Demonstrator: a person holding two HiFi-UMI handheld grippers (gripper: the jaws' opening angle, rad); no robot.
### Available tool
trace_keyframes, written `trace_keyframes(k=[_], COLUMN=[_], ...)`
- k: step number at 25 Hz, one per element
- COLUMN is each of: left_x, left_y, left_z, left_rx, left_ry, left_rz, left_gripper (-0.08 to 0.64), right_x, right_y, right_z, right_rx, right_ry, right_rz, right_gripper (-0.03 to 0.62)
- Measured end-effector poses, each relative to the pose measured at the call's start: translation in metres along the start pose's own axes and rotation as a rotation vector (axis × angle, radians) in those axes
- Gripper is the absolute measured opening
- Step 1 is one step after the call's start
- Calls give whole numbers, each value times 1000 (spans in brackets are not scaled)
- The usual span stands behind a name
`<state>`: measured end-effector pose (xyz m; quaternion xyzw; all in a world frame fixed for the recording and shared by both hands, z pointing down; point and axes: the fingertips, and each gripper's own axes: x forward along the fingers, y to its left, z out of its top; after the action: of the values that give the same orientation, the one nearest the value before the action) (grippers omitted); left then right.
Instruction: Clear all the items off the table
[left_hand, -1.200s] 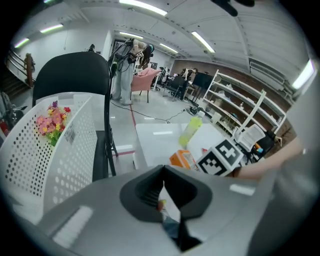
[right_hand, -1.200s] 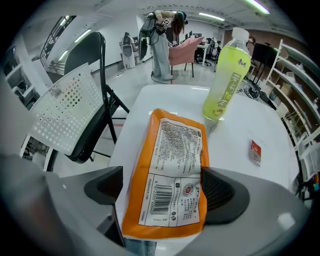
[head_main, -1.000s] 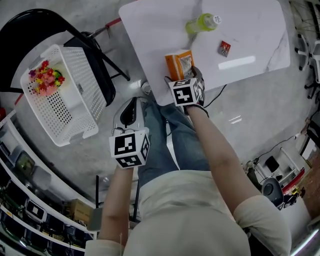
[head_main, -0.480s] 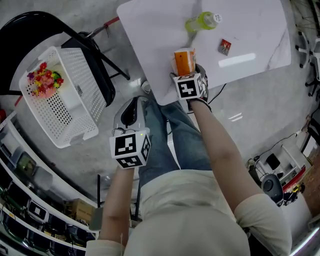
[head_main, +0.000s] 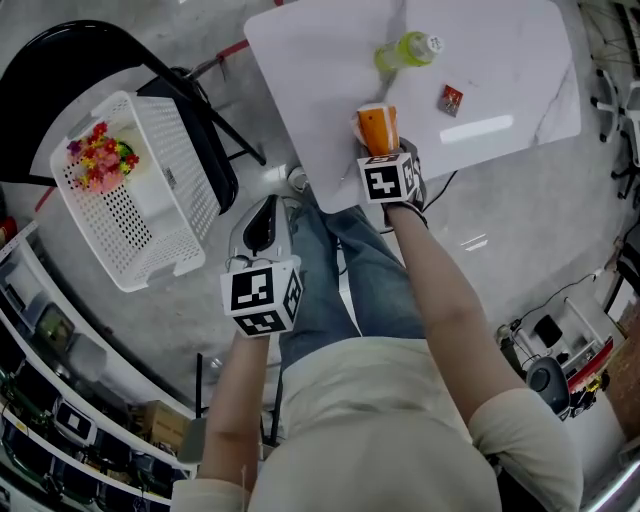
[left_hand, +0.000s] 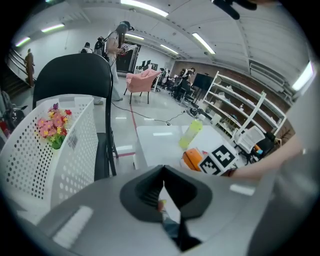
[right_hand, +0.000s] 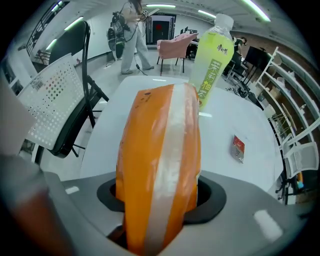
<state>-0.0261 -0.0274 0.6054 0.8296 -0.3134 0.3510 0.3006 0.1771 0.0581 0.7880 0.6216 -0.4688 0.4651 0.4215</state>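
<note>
packet (right_hand: 160, 165) orange, white stripe | bottle (right_hand: 212, 55) yellow-green | basket (head_main: 110, 215) white — perforated

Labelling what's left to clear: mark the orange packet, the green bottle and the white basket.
orange packet (right_hand: 159, 165): right gripper view, middle of its face.
green bottle (head_main: 402, 50): head view, middle of its body.
white basket (head_main: 110, 225): head view, perforated side wall.

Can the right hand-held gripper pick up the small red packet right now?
Probably not yet: the right hand-held gripper has just been closing its jaws on the orange bag, so it is full. The red packet itself lies clear on the table.
</note>
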Motion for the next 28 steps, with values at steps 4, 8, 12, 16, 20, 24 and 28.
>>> trace_keyframes(k=[4,8,12,16,20,24,28], left_x=[-9,-20,-33,-48,-65,-83,-102], left_y=[0,-3,-4,-4,-2,-2,-4], left_z=[3,7,10,13,14,17,16], left_rx=[6,0,-2,-9,-14,-17,-25], left_ry=[-14,-36,-57,-81,-103,-127,-141], left_rz=[6,9,14,28,51,70,95], left_gripper=[8,8,8,8,8,8,8], right_x=[-12,-25,-38,-54,-73,-93,-116], right_y=[12,21,31,38,46,54,61], right_z=[5,8,10,10,9,9,10], right_rx=[-8,-23,-47,-70,-98,-120,-141], right_ry=[-22,-30,-46,-61,-83,-109,-133], right_rz=[21,35,44,56,64,77,91], right_gripper=[259,259,258,259,258,258,258])
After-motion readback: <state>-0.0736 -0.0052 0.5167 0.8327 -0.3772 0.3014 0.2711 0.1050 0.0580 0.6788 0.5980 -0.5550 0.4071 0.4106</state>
